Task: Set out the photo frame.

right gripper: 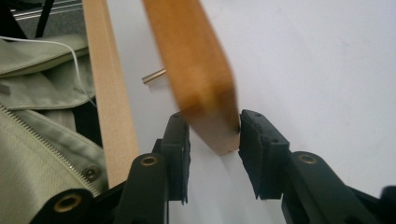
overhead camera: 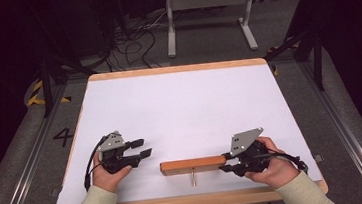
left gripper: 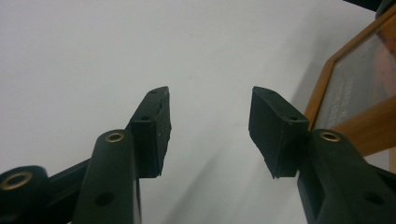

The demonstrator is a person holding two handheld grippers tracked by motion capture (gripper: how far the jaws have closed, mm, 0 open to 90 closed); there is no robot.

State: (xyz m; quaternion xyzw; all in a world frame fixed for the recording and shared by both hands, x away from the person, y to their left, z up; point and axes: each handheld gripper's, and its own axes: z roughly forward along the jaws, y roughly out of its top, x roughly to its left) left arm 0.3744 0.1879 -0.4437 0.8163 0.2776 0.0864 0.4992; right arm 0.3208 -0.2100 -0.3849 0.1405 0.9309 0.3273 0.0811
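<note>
Gripping one end of a wooden frame [overhead camera: 193, 164], the right gripper [overhead camera: 229, 163] is closing its jaws on the frame's edge near the front of the white table [overhead camera: 184, 106], while the left gripper [overhead camera: 142, 148] is waiting just to the frame's left with its jaws standing wide and holding nothing. In the high view the frame is showing as a long brown bar standing on edge, parallel to the table's front rim, with a thin metal peg [overhead camera: 193, 177] sticking out toward the person from its middle. In the right gripper view the frame [right gripper: 196, 70] is sitting between the two pads [right gripper: 257, 140], touching the right one; whether the left pad is pressing it is hard to tell through the blur. In the left gripper view the frame [left gripper: 355, 93] is appearing at the right as a wood surround around a dark, likely glazed panel. Judging from this, the piece is looking light and stiff, but the panel is probably fragile and slippery, so the wood rail is the safer place to grip. Held at one end alone, it may be inclined to swing or tip; the free left end is looking like the natural spot for a second grip.
</note>
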